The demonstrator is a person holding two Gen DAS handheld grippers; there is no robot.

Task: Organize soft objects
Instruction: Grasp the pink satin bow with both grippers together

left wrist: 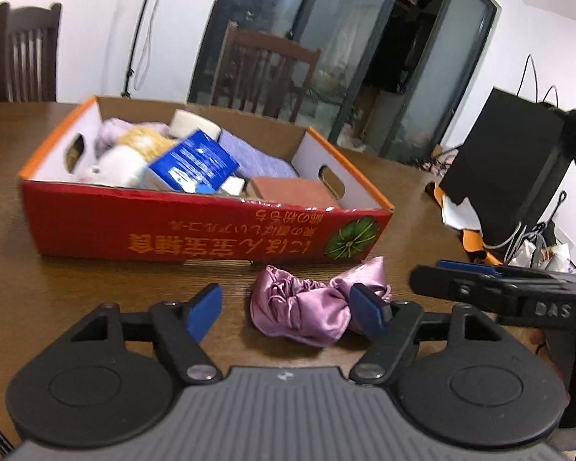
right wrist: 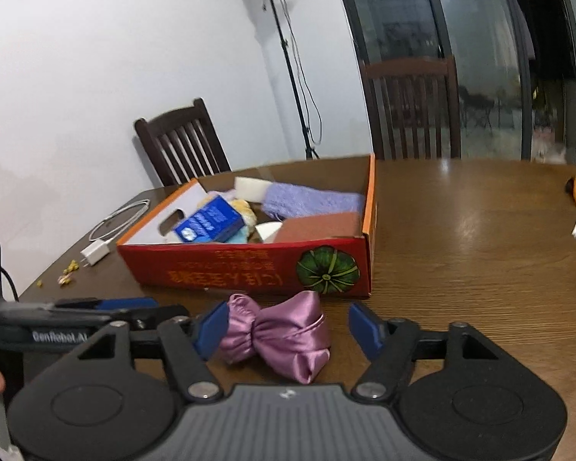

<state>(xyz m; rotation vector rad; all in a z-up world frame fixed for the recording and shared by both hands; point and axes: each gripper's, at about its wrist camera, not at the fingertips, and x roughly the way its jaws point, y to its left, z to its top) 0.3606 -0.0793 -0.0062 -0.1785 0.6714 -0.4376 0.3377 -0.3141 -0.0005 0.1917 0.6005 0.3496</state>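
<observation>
A pink satin cloth point(left wrist: 299, 307) point(right wrist: 284, 330) lies bunched on the wooden table, just in front of a red cardboard box point(left wrist: 172, 226) point(right wrist: 230, 265). The box holds a purple knit cloth point(left wrist: 249, 157), a blue carton point(left wrist: 196, 161), a white plush point(left wrist: 115, 165), yellow fluff and a brown block. My left gripper point(left wrist: 286, 311) is open around the pink cloth; its right finger overlaps the cloth and its left finger stands apart. My right gripper point(right wrist: 288, 328) is open around it from the other side, with its left finger at the cloth's gathered end. Each gripper shows side-on in the other's view.
Dark wooden chairs point(left wrist: 27, 50) point(right wrist: 184, 142) stand behind the table. A black bag point(left wrist: 518, 161) with cables sits at the right. A white charger point(right wrist: 96, 251) and its cable lie left of the box, near small yellow crumbs. A light stand point(right wrist: 288, 57) rises behind.
</observation>
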